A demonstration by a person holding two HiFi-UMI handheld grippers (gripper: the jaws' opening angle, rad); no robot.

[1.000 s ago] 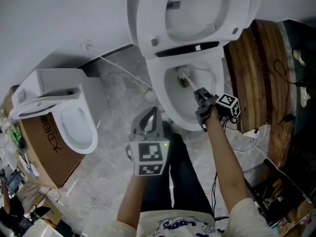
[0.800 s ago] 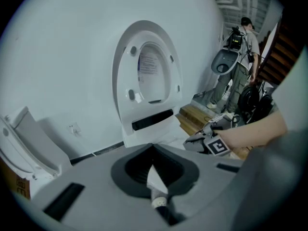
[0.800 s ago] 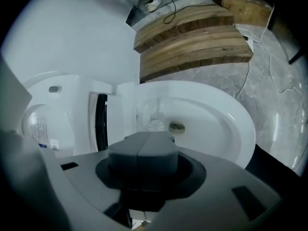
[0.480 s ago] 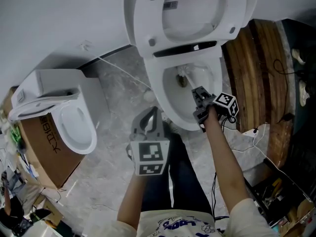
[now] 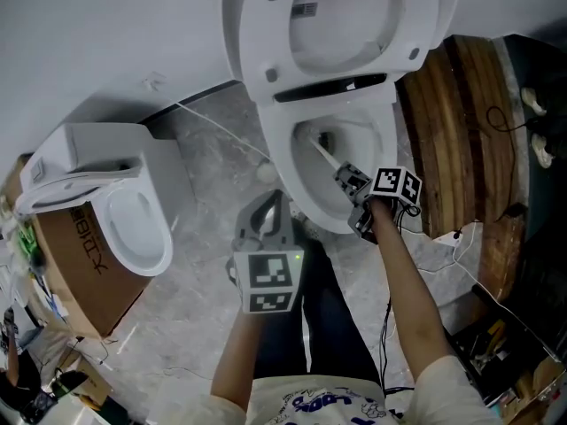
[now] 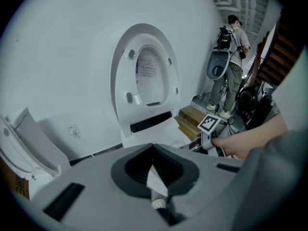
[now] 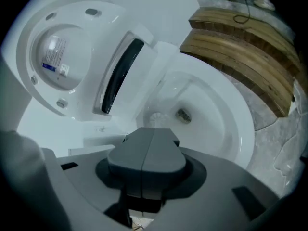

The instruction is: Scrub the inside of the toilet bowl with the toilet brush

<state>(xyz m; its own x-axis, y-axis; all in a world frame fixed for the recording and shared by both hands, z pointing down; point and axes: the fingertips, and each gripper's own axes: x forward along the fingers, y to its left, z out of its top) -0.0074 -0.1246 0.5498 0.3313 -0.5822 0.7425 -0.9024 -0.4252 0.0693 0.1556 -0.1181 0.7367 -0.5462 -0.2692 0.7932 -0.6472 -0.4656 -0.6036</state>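
Toilet brush [image 5: 324, 155] is located inside the toilet bowl [image 5: 301, 191]. In the right gripper view its white head [image 7: 156, 119] is seen low on the inner wall [image 7: 226, 129], just beside the drain opening [image 7: 183, 114]. The thin handle slopes up to the near rim and is clamped there by the right gripper [image 5: 347, 180]. That gripper's jaws are recorded as pressed together [image 7: 147, 150], with the handle hidden under them.

The bowl's mouth is left fully open by the seat and lid [image 5: 341, 16], both raised against the white wall [image 5: 106, 34]. A wooden platform [image 5: 465, 131] stands close along the bowl's right side. A second toilet [image 5: 133, 211] is set on a cardboard box [image 5: 84, 268], well apart to the left. Grey marbled floor [image 5: 208, 175] lies between the two and is crossed by a thin white cable [image 5: 221, 131]. A person [image 6: 233, 66] is seen standing far off in the left gripper view.

The right forearm [image 5: 407, 282] is extended forward, with the gripper tilted down over the near rim. The left gripper [image 5: 266, 224] is held back, short of the bowl and pointed toward it. Its jaws stand slightly apart [image 6: 153, 172]. A white sliver shows in the gap, and what it is cannot be determined.
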